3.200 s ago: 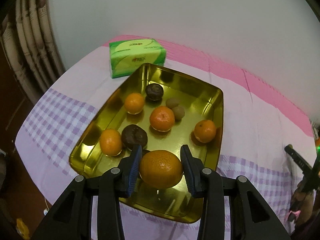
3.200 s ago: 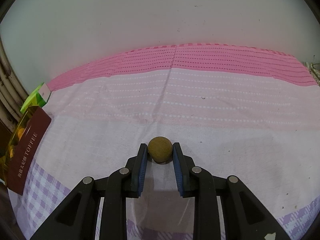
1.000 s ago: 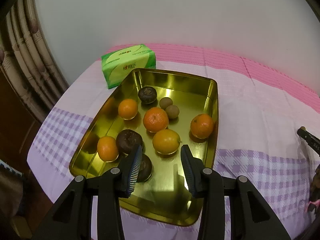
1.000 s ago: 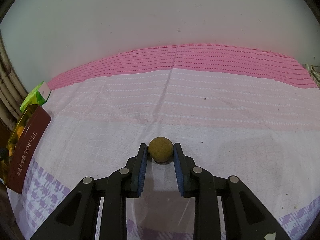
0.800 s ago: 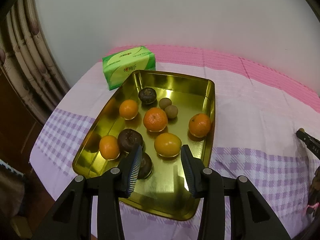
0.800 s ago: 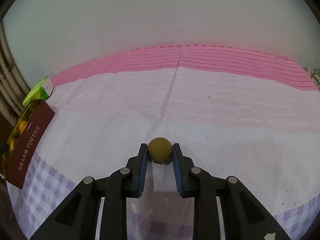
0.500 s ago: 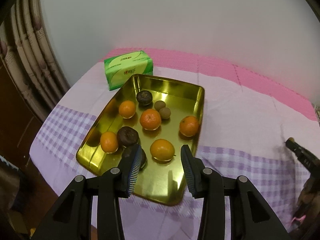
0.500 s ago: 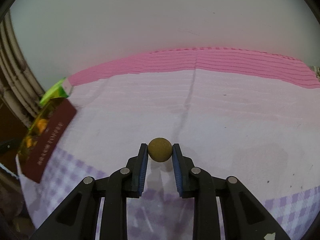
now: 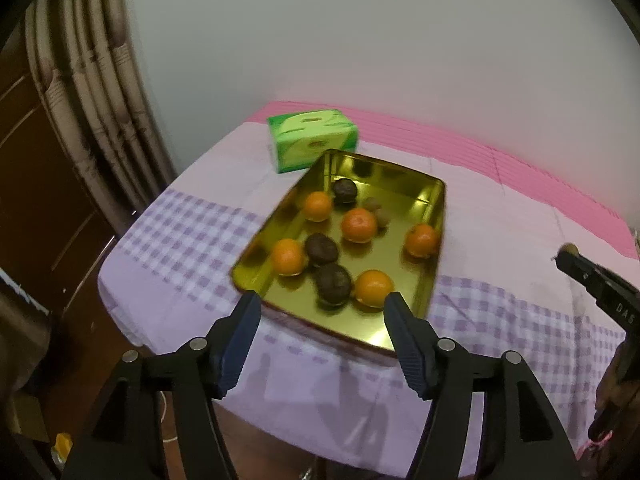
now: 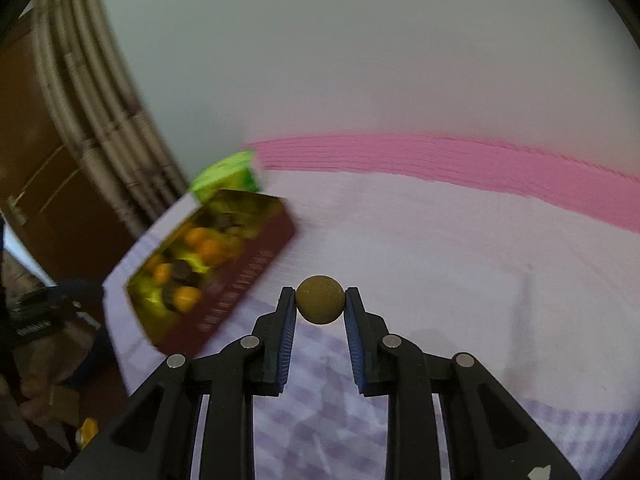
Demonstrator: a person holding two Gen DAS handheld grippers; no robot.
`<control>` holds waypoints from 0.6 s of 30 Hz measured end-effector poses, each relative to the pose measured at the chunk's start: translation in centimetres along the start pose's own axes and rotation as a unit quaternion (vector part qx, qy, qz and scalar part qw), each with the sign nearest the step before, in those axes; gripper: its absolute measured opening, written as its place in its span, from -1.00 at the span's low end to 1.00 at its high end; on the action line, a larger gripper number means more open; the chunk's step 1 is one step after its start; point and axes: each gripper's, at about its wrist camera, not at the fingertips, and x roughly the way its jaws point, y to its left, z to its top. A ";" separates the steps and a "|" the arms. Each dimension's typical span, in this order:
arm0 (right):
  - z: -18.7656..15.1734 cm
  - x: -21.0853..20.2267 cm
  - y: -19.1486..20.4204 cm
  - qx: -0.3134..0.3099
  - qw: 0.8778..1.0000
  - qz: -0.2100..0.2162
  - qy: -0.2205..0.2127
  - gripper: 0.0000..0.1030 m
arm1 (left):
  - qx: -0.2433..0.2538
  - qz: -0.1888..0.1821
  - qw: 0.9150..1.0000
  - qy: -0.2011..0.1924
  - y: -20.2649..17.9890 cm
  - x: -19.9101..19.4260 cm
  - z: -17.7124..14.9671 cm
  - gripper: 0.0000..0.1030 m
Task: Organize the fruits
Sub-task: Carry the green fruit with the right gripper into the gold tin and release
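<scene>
The right gripper [image 10: 320, 300] is squeezing a small brown round fruit [image 10: 320, 299] between its two fingers, above the checked tablecloth [image 10: 440, 280] and to the right of the gold tray [image 9: 434, 276]. The left gripper [image 9: 322, 310] is hanging spread apart with nothing in it, near the front edge of the tray. Five oranges [image 9: 374, 287] and three dark fruits [image 9: 334, 283] are lying inside the tray. A green tissue box [image 9: 312, 139] is standing just behind the tray.
</scene>
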 end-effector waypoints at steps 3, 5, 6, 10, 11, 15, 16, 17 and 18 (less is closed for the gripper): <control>1.7 1.6 3.2 -0.028 0.999 0.027 0.007 -0.55 | -0.012 0.016 1.000 -0.007 1.2 0.3 0.1 0.27; 2.7 2.8 5.1 -0.045 0.998 0.039 0.012 -0.55 | -0.016 0.020 1.000 -0.010 1.7 0.6 0.1 0.27; 3.2 3.6 6.0 -0.052 0.998 0.045 0.015 -0.55 | -0.014 0.023 1.000 -0.011 1.8 0.8 0.0 0.28; 4.1 6.6 8.8 -0.079 0.995 0.057 0.035 -0.55 | -0.005 0.029 1.000 -0.005 1.9 1.7 -0.2 0.29; 4.1 7.5 9.2 -0.083 0.994 0.058 0.042 -0.55 | -0.005 0.024 1.000 -0.004 2.0 1.8 -0.2 0.30; 3.7 10.2 9.9 -0.084 0.993 0.055 0.062 -0.55 | -0.013 0.017 1.000 0.005 2.4 2.4 0.0 0.30; 3.7 10.8 10.0 -0.083 0.993 0.054 0.067 -0.55 | -0.015 0.014 1.000 0.007 2.5 2.5 0.0 0.30; 3.7 11.2 10.0 -0.083 0.993 0.053 0.070 -0.55 | -0.017 0.013 1.000 0.009 2.6 2.6 0.0 0.30; 3.7 11.7 10.2 -0.082 0.992 0.052 0.074 -0.55 | -0.017 0.014 1.000 0.012 2.6 2.7 0.1 0.31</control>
